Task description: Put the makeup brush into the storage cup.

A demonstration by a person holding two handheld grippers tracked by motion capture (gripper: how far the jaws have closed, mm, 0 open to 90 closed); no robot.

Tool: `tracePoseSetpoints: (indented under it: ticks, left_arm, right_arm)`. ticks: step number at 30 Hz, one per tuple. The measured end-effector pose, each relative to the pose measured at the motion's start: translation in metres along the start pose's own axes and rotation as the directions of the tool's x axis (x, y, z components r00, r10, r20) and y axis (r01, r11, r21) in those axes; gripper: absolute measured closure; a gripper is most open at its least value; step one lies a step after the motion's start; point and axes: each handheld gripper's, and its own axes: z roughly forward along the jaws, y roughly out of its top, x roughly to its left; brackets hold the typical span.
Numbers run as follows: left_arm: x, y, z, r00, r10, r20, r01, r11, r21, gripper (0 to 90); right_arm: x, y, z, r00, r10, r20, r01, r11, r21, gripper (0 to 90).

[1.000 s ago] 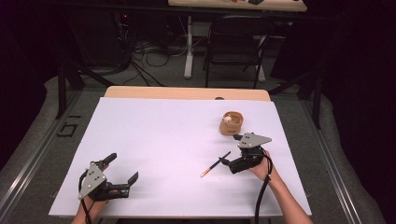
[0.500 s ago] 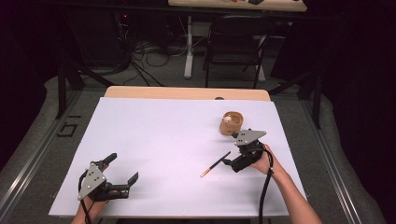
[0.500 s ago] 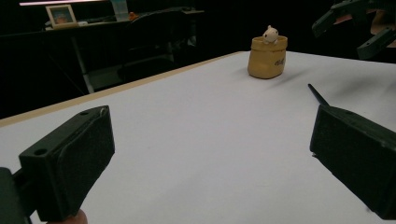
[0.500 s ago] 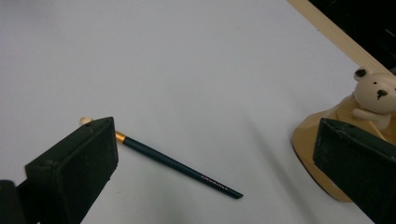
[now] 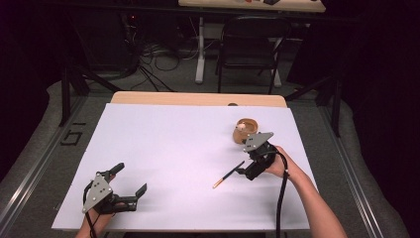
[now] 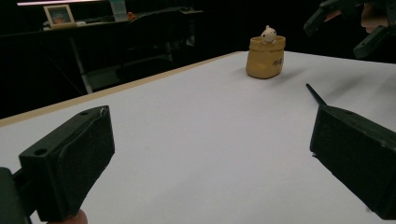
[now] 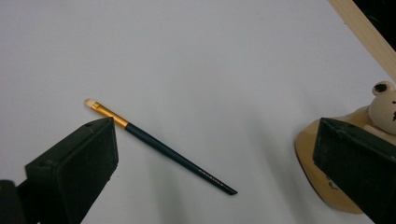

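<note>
- One paintbrush (image 7: 159,146) lies flat on the white tabletop (image 5: 173,148), in its right half, toward the near edge; its dark handle points toward the far right corner and its gold ferrule and pale tip toward the near edge.
- Just past the handle end, the right gripper (image 5: 251,167) hovers over the brush with jaws spread wide and nothing between them; in the right gripper view the brush lies between the two jaws, apart from both.
- Close behind that gripper, toward the far right corner, stands a small tan holder (image 5: 245,130) with a little pale bear figure (image 7: 384,100) on it, near the brush handle but not touching it.
- My reading is that the step in hand is the reach for the brush: the gripper is lined up above it, the grasp not yet made.
- The next move would call for lowering the jaws to straddle the thin handle near its middle and closing squarely, since a slim round handle lying flat can roll or slip out.
- At the near left corner, the left gripper (image 5: 130,191) rests low over the tabletop, jaws also apart and empty, well away from the brush.
</note>
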Motion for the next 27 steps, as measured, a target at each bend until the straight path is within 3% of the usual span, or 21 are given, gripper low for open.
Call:
tracePoseSetpoints:
  ticks: [5, 6, 8, 13, 20, 27]
  left_arm:
    - [0.0, 0.0, 0.0, 1.0, 0.0, -0.001, 0.0, 1.0, 0.001, 0.1]
    - [0.0, 0.0, 0.0, 1.0, 0.0, 0.0, 0.0, 1.0, 0.0, 0.1]
    - [0.0, 0.0, 0.0, 1.0, 0.0, 0.0, 0.0, 1.0, 0.0, 0.1]
    - [0.0, 0.0, 0.0, 1.0, -0.001, -0.001, 0.001, 1.0, 0.0, 0.1]
    - [0.0, 0.0, 0.0, 1.0, -0.001, 0.0, 0.001, 1.0, -0.001, 0.1]
    - [0.0, 0.0, 0.001, 1.0, -0.001, -0.001, 0.001, 1.0, 0.002, 0.0]
  right_arm:
    - [-0.004, 0.004, 0.001, 0.9996, -0.021, -0.018, 0.022, 0.999, 0.024, 0.0]
    - [-0.006, 0.006, -0.001, 0.9988, -0.037, -0.031, 0.039, 0.997, 0.072, 0.0]
    - [-0.006, 0.007, 0.001, 0.9988, -0.042, -0.027, 0.043, 0.998, 0.055, 0.0]
    - [-0.008, 0.013, 0.001, 0.997, -0.072, -0.029, 0.074, 0.994, 0.082, 0.0]
    - [-0.007, 0.019, 0.003, 0.9903, -0.126, -0.058, 0.133, 0.98, 0.146, 0.0]
    - [-0.006, 0.022, 0.006, 0.986, -0.148, -0.077, 0.16, 0.969, 0.186, 0.0]
